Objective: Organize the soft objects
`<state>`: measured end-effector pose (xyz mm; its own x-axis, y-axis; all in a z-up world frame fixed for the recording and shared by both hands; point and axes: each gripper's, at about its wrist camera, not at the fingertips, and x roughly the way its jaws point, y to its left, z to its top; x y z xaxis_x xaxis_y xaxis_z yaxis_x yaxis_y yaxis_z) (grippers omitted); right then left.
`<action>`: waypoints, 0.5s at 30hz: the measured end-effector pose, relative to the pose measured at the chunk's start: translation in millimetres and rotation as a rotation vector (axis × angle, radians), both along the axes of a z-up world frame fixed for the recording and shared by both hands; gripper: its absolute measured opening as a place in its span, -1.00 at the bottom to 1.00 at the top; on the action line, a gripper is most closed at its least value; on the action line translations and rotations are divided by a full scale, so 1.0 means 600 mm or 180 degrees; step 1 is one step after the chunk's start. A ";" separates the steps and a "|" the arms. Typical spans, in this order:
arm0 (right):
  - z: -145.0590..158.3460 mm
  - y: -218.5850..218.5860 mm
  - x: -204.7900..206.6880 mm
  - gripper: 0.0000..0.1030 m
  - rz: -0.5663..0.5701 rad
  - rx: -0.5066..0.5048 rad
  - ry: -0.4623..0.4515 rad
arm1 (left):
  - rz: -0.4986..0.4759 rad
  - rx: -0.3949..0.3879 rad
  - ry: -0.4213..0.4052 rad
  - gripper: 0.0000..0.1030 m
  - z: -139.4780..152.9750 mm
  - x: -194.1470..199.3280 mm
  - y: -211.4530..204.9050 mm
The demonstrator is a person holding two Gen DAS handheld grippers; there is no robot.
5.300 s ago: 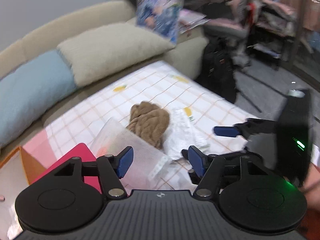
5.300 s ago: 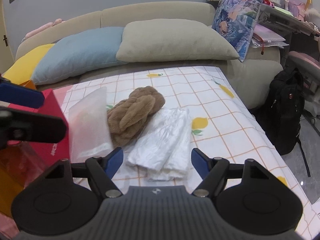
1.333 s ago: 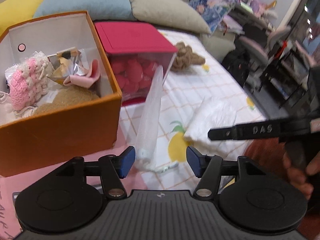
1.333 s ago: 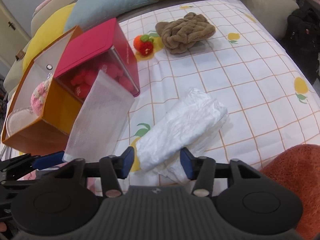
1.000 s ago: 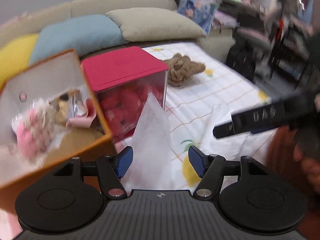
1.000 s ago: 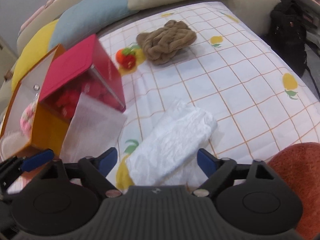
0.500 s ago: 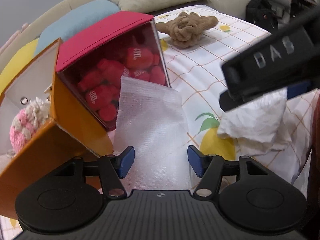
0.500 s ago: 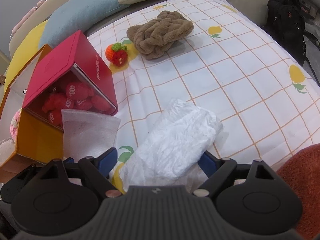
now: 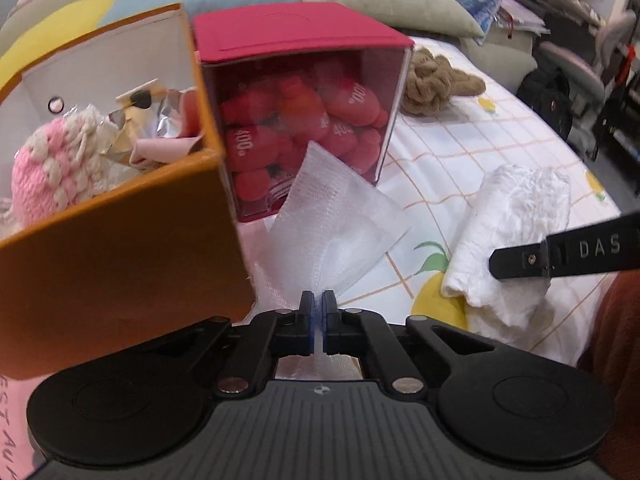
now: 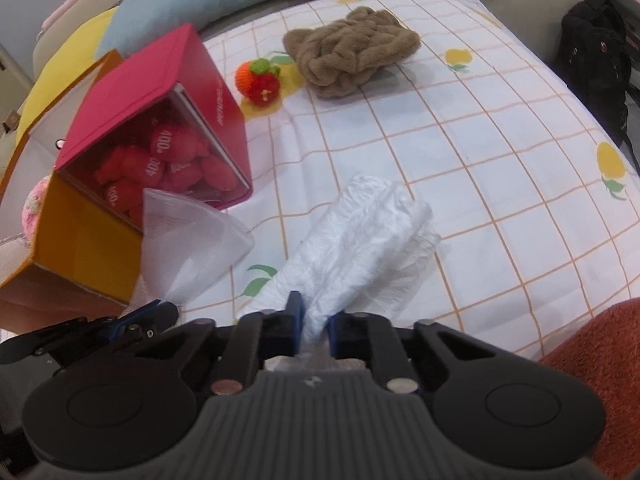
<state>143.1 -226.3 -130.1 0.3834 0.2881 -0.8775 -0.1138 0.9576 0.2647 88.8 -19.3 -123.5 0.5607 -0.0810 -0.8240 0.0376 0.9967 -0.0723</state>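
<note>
left gripper [image 9: 319, 312]: jaws pressing together on the near corner of a translucent bubble-wrap pouch [image 9: 336, 236], which is fanning up in front of the red box [image 9: 296, 36].
right gripper [image 10: 314, 328]: jaws pinching the near end of a white crinkled plastic bundle [image 10: 360, 236], which is lying on the checked bedspread [image 10: 500, 168] near its front edge.
orange box [image 9: 120, 240]: sitting open beside the red box, holding a pink knitted piece [image 9: 40, 176] and what are possibly wrappers.
brown plush knot [image 10: 352, 56] and knitted strawberry [image 10: 262, 80]: resting toward the far edge, just beside each other.
</note>
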 end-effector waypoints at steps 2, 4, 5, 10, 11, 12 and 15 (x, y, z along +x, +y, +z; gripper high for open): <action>0.008 0.003 -0.006 -0.95 0.0049 -0.0007 -0.0065 | 0.0002 -0.0101 -0.0065 -0.95 0.012 -0.007 0.009; 0.017 0.007 -0.013 -0.96 0.0112 -0.0022 -0.0146 | -0.0008 -0.0202 -0.0130 -0.95 0.030 -0.016 0.014; 0.023 0.010 -0.018 -0.96 0.0150 -0.0032 -0.0206 | -0.0009 -0.0273 -0.0160 -0.95 0.042 -0.022 0.018; 0.059 0.020 -0.046 -0.97 0.0327 -0.0069 -0.0529 | 0.0060 -0.0593 -0.0317 -0.95 0.094 -0.044 0.033; 0.064 0.022 -0.050 -0.97 0.0351 -0.0063 -0.0573 | 0.0086 -0.0645 -0.0349 -0.95 0.103 -0.048 0.037; 0.071 0.022 -0.055 -0.97 0.0368 -0.0055 -0.0614 | 0.0111 -0.0679 -0.0391 -0.95 0.114 -0.053 0.042; 0.091 0.022 -0.068 -0.97 0.0402 0.0026 -0.0705 | 0.0159 -0.0715 -0.0526 -0.95 0.136 -0.052 0.045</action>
<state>102.4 -212.9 -75.6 0.5265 0.3527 -0.7735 -0.2885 0.9300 0.2277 57.4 7.8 -42.1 0.6938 -0.2201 -0.6858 0.0185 0.9573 -0.2885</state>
